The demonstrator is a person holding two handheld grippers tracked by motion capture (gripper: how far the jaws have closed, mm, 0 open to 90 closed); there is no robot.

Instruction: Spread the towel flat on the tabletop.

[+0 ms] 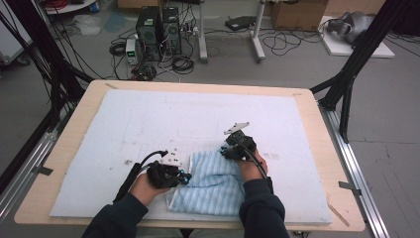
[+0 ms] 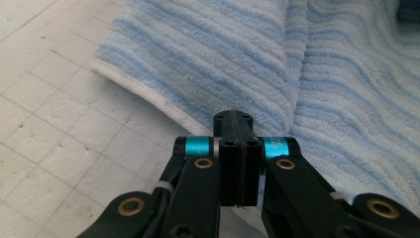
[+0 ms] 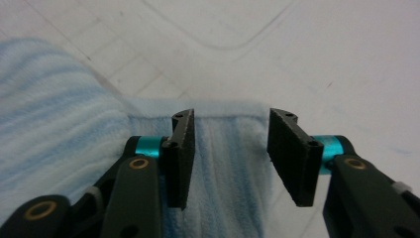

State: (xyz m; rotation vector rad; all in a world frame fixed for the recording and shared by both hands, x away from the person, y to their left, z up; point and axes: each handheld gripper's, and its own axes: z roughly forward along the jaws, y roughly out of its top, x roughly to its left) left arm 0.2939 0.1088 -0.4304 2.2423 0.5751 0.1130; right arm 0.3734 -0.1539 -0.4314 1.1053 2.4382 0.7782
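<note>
Item: folded blue-and-white striped towel (image 1: 214, 182), lying on the pale foam mat (image 1: 148, 119) that covers the tabletop (image 1: 74, 129), near the person's edge and between the two hands. Left hand (image 1: 143, 187): enters from the bottom edge in a dark sleeve, forearm angled toward the towel's left border; left tongs (image 1: 184, 177) held low and roughly level, tips at that border. In the left gripper view these tongs (image 2: 236, 126) are pressed together, pad against pad, over the towel's white hem (image 2: 148, 96); whether any cloth is caught between the pads cannot be made out, since the tips cover the spot. Right hand (image 1: 251, 167): forearm runs up from the bottom edge over the towel's right part, wrist bent so the right tongs (image 1: 229, 151) point away from the person at the towel's far corner, grey three-cornered plate (image 1: 236, 128) uppermost. In the right gripper view these tongs (image 3: 232, 141) stand spread, with the towel's far edge (image 3: 198, 106) lying in the gap and the pads not pressing it. Concealed: the towel's near right corner under the right sleeve; the near edge partly behind both sleeves. Small dark specks (image 1: 171, 154) on the mat beside the left tongs are too small to identify.
</note>
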